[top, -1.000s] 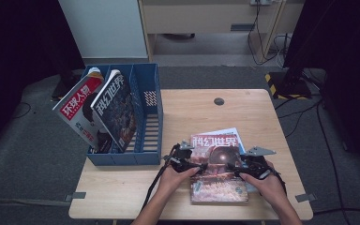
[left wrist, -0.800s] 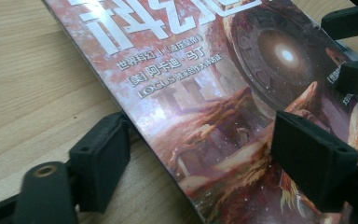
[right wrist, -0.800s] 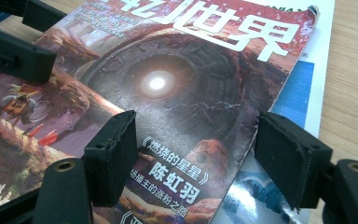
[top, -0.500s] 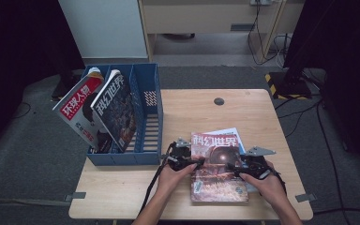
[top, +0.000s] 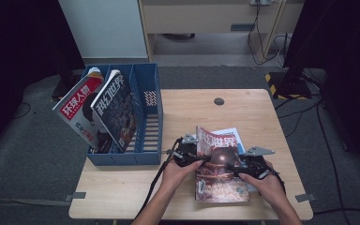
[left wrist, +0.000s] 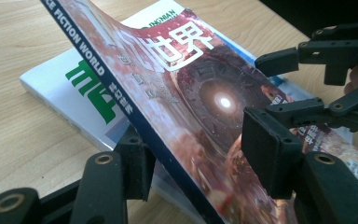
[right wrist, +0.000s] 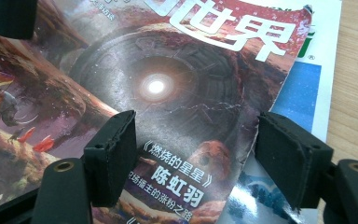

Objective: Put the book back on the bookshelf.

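The counter (top: pixel 122 197) was of light wood, with a small dark round cap (top: pixel 219 101) near its far edge. It stood on a grey carpet (top: pixel 33 178), and pieces of tape (top: pixel 78 195) lay by its near corners. Behind it were a white panel (top: pixel 103 28) and a beige cabinet (top: pixel 206 18), with cables on the floor at the right, and the rest of the room was dark.

On the left side of the counter a blue rack (top: pixel 145 117) held two magazines that leaned to the left, one with a red title band (top: pixel 77 105) and one dark (top: pixel 117 110).

The red magazine (top: pixel 218 173) lay near the front edge, on top of a white and blue one (top: pixel 232 133). Its left edge, the spine, was raised from the pile, so the cover tilted. The left gripper (top: pixel 198 159) had its fingers (left wrist: pixel 130 163) around the spine, one under it and one above the cover; they were not yet pressed together, so they stood apart. The right gripper (top: pixel 238 169) was over the cover, and its fingers (right wrist: pixel 112 156) were released wide above the page, grasping nothing. The person's hands held both grippers from the near side
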Tool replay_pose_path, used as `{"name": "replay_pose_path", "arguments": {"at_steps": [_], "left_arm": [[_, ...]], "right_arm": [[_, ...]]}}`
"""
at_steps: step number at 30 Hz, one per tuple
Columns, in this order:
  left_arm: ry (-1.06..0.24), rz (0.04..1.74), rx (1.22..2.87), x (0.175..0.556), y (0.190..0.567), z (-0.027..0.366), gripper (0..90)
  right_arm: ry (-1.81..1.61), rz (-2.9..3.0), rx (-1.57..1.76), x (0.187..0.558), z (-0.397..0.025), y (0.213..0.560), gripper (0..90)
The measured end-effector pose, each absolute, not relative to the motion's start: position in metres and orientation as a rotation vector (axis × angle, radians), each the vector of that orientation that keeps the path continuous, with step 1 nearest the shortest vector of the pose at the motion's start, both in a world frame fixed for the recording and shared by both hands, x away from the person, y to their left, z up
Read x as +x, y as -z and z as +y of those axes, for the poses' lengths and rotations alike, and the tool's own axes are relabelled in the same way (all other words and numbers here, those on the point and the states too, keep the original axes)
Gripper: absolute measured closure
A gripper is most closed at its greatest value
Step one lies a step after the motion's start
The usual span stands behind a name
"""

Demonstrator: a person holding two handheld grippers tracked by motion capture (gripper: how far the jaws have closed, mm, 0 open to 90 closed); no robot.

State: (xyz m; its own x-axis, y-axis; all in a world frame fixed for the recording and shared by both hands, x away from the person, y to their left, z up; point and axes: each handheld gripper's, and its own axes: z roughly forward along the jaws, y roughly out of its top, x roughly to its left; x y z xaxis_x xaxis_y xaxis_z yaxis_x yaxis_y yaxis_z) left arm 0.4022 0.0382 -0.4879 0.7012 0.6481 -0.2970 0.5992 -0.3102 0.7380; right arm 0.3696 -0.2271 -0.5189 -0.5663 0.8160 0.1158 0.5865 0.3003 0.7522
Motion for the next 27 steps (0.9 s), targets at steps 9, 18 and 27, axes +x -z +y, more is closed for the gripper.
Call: {"name": "replay_pose_path", "arguments": {"at_steps": [9, 18, 27], "left_arm": [[-0.034, 0.978, 2.009, 0.411, 0.485, 0.035, 45.3], [-0.005, 0.969, 2.068, 0.418, 0.481, 0.028, 45.2], [-0.056, 0.989, 2.059, 0.42, 0.483, 0.025, 57.7]], "right_arm": [[-1.139, 2.287, 1.272, 0.37, -0.224, 0.519, 28.4], [-1.152, 2.298, 1.245, 0.371, -0.221, 0.519, 28.4], [-1.175, 2.293, 1.221, 0.369, -0.214, 0.519, 29.0]]}}
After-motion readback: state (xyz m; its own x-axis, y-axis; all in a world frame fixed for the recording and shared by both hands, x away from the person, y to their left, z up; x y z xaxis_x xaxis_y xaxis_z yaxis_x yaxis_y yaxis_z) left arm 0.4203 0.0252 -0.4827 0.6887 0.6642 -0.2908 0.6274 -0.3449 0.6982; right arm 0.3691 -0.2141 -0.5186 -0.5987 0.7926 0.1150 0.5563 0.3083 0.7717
